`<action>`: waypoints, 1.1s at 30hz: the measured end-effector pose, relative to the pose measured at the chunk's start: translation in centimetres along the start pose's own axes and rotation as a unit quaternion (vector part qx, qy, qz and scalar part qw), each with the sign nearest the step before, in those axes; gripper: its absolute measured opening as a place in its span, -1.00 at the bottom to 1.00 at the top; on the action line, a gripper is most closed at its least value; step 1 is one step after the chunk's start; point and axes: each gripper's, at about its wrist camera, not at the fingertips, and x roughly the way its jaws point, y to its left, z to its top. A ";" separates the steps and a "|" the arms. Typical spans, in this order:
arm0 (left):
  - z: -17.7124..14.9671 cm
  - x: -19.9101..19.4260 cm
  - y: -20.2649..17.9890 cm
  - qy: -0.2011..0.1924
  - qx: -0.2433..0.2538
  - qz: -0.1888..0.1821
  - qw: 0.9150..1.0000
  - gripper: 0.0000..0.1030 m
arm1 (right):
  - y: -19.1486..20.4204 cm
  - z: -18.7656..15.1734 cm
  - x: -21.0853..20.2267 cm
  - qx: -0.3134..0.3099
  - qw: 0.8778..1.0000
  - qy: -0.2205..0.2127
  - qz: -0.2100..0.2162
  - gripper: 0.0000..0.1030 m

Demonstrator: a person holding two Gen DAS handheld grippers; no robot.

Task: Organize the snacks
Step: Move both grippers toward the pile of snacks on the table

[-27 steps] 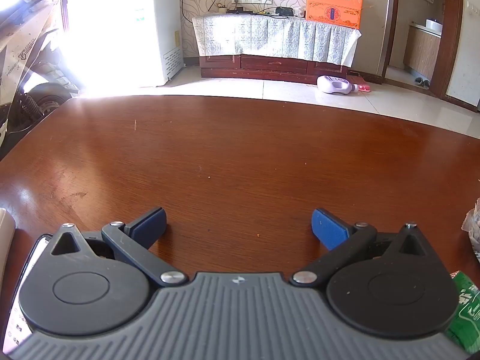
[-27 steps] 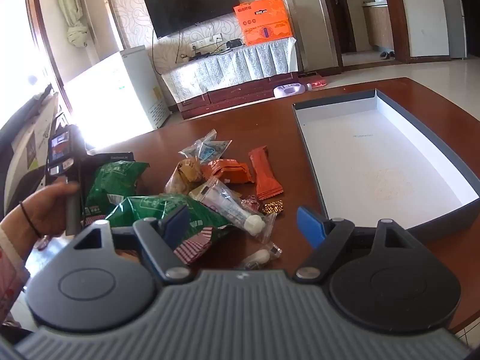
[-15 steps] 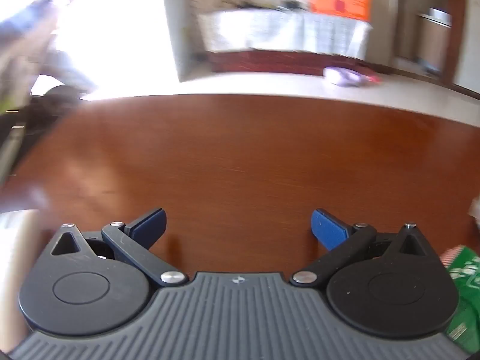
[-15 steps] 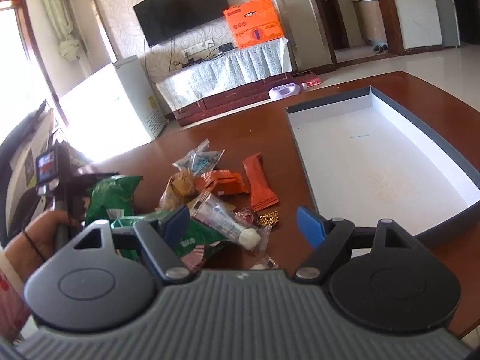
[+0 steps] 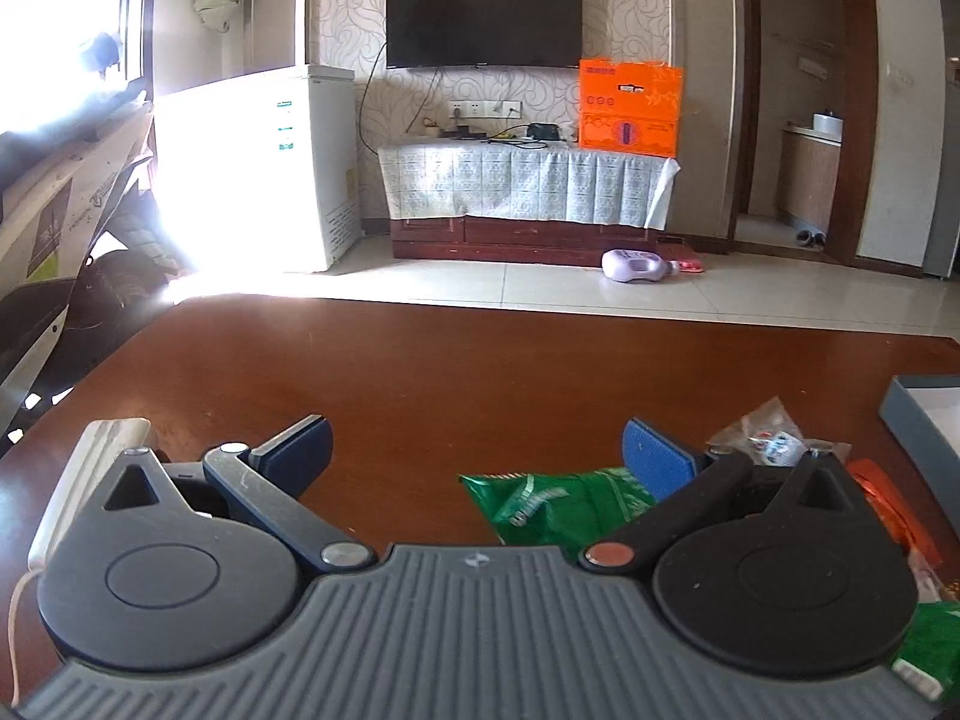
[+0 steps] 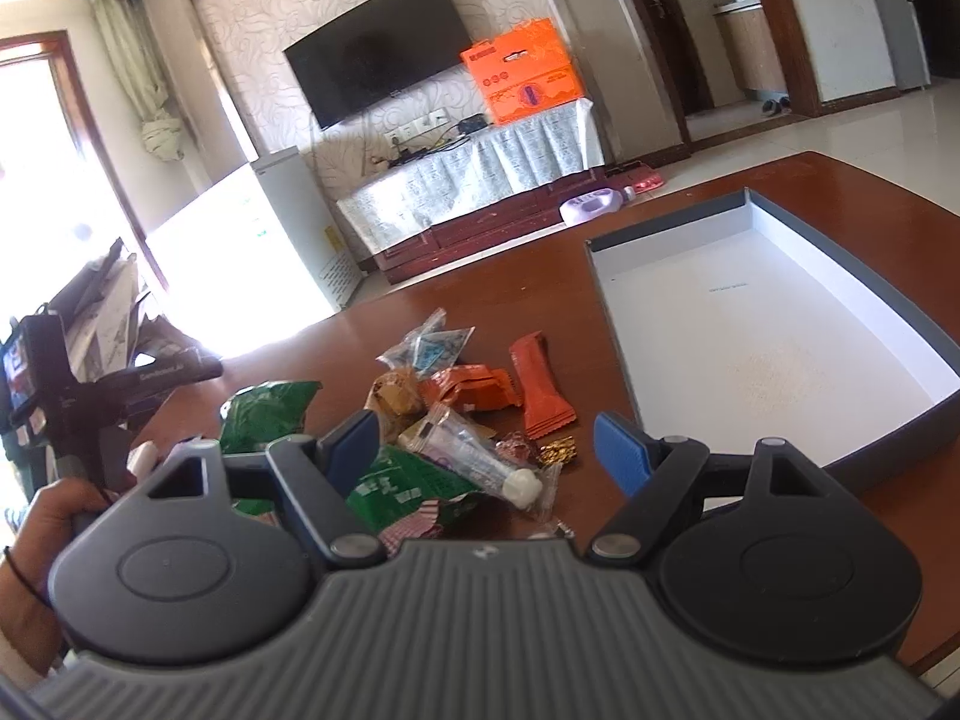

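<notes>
Centrally, a loose heap of snacks (image 6: 456, 420) is seen lying on the reddish-brown bench (image 6: 498, 276), just left of an open grey box (image 6: 888, 300) with a white inside that holds nothing. At the near side of the heap a green packet (image 6: 396, 486) lies partly under a clear wrapper with a white-tipped tube (image 6: 480, 462); a second green packet (image 6: 267, 408) is set further left. Behind these, orange sachets (image 6: 474, 387), a long orange stick pack (image 6: 540, 390), a brownish pouch (image 6: 396, 399) and a clear bag with blue print (image 6: 429, 348) are crowded together (several overlap). Small gold and red sweets (image 6: 549, 450) lie at the heap's right edge.

The right tool (image 6: 486, 450) is held above the near edge of the heap with its blue pads spread wide and nothing gripped. The left tool (image 5: 474, 456) is likewise spread wide and empty, a green packet (image 5: 558, 504) lying below its right pad, with bare bench to the left. The left tool's handle is gripped by a hand (image 6: 54, 516) seen at the left of the right wrist view.

Beyond the bench, a television (image 5: 483, 18), a cloth-covered cabinet (image 5: 528, 186), an orange carton (image 5: 630, 108) and a white freezer (image 5: 300, 168) are visible.
</notes>
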 end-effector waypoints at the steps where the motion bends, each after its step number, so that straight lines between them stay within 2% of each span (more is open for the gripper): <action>1: -0.6 -0.7 -0.8 0.001 -0.001 -0.006 1.000 1.00 | 0.3 -0.1 0.0 -0.009 1.000 0.002 0.003 0.56; 6: -3.2 -5.6 -4.0 0.004 -0.010 -0.026 1.000 1.00 | 1.6 -0.6 0.0 -0.041 0.999 0.008 -0.023 0.56; 10: -5.9 -9.8 -6.4 0.007 0.007 -0.058 0.998 1.00 | 0.9 -0.6 -0.8 -0.028 0.999 -0.002 -0.045 0.56; 13: -7.3 -12.9 -8.9 0.021 0.057 -0.034 0.998 1.00 | 0.2 -0.6 -1.0 -0.016 0.999 0.012 -0.046 0.56; 15: -7.8 -14.8 -10.2 0.011 0.070 -0.007 0.997 1.00 | 0.4 -0.8 -1.0 -0.028 0.999 0.025 -0.034 0.56; 17: -8.2 -16.0 -10.5 0.004 0.066 -0.024 0.997 1.00 | 1.1 -1.1 -1.2 -0.057 0.998 0.030 -0.026 0.56; 19: -8.4 -16.4 -10.8 0.012 0.065 -0.048 0.997 1.00 | 2.4 -1.7 -1.5 -0.102 0.994 0.029 -0.026 0.56; 21: -8.5 -16.5 -11.8 0.018 0.075 -0.049 0.996 1.00 | 3.1 -2.2 -1.6 -0.130 0.991 0.033 -0.028 0.56; 22: -7.6 -16.0 -12.4 0.023 0.087 -0.049 0.995 1.00 | 3.3 -2.4 -1.8 -0.141 0.989 0.035 -0.028 0.56; 27: -7.1 -14.6 -11.8 0.036 0.118 -0.059 0.991 1.00 | 3.2 -2.4 -2.6 -0.150 0.988 0.026 -0.025 0.56; 33: -6.8 -13.6 -11.4 0.038 0.114 -0.059 0.991 1.00 | 3.8 -2.7 -2.2 -0.159 0.986 0.029 -0.024 0.56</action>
